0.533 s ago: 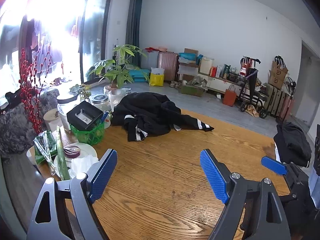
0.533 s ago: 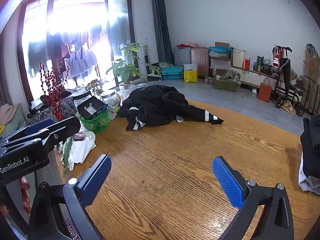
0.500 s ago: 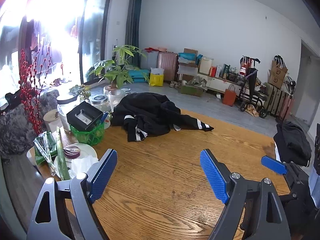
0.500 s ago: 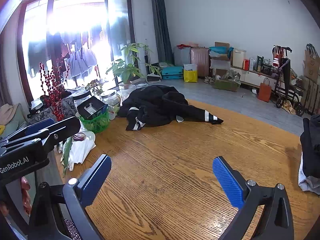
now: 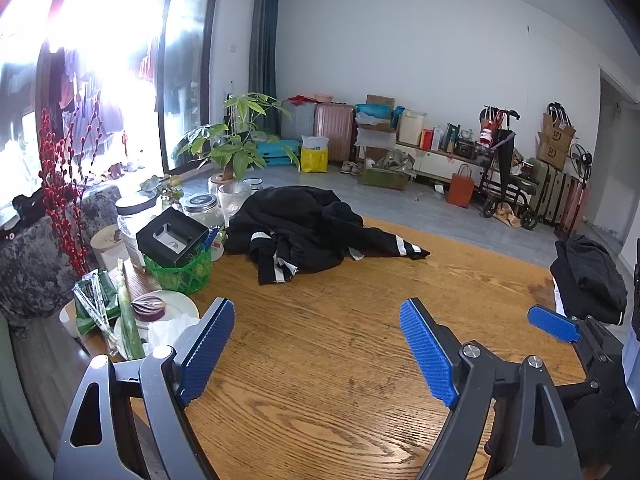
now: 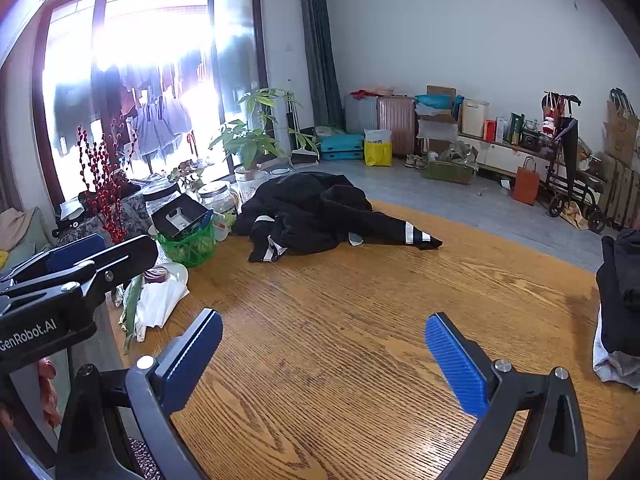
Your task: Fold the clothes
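Note:
A crumpled black jacket (image 5: 304, 228) (image 6: 316, 212) with white-striped cuffs lies at the far side of the round wooden table (image 5: 320, 360) (image 6: 340, 320), one sleeve stretched to the right. My left gripper (image 5: 316, 344) hovers open over bare wood, well short of the jacket, nothing between its blue pads. My right gripper (image 6: 324, 360) is likewise open and empty above the table. In the left wrist view one blue finger of the right gripper shows at the right edge. A dark folded garment pile (image 5: 592, 280) (image 6: 620, 292) rests at the table's right edge.
At the table's left side stand a green basket (image 5: 180, 272) holding a black box, glass jars (image 5: 202, 210), a plate (image 5: 172, 304) with vegetables and a white tissue (image 6: 160, 304). Red berry branches (image 5: 64, 184) and a potted plant (image 5: 236, 140) stand behind. Suitcases and boxes line the far wall.

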`<action>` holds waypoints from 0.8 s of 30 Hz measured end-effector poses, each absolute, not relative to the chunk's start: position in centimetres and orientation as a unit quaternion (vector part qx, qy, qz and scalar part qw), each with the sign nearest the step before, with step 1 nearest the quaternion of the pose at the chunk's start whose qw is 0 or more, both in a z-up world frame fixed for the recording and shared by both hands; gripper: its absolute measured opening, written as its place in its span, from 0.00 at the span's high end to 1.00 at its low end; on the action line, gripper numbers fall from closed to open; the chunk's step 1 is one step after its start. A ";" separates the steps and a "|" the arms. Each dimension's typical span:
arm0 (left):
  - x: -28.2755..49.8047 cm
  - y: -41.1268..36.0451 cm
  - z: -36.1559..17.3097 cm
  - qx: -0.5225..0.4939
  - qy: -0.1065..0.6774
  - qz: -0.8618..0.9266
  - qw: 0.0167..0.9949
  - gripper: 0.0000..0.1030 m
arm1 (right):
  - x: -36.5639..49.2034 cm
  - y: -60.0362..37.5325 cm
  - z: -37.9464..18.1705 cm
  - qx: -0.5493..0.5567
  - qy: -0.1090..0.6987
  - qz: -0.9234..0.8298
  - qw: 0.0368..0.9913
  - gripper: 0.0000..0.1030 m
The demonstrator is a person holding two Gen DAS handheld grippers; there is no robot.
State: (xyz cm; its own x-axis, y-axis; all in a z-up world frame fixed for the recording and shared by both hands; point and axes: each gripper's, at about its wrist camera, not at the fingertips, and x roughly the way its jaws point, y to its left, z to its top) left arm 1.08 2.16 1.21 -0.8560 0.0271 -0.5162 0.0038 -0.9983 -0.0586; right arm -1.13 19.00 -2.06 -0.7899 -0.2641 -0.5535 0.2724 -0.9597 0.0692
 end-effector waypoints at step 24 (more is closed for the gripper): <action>0.3 2.5 -0.5 -0.295 -0.026 0.955 0.023 0.17 | -0.9 19.4 -2.9 0.307 0.005 -0.942 0.135 0.00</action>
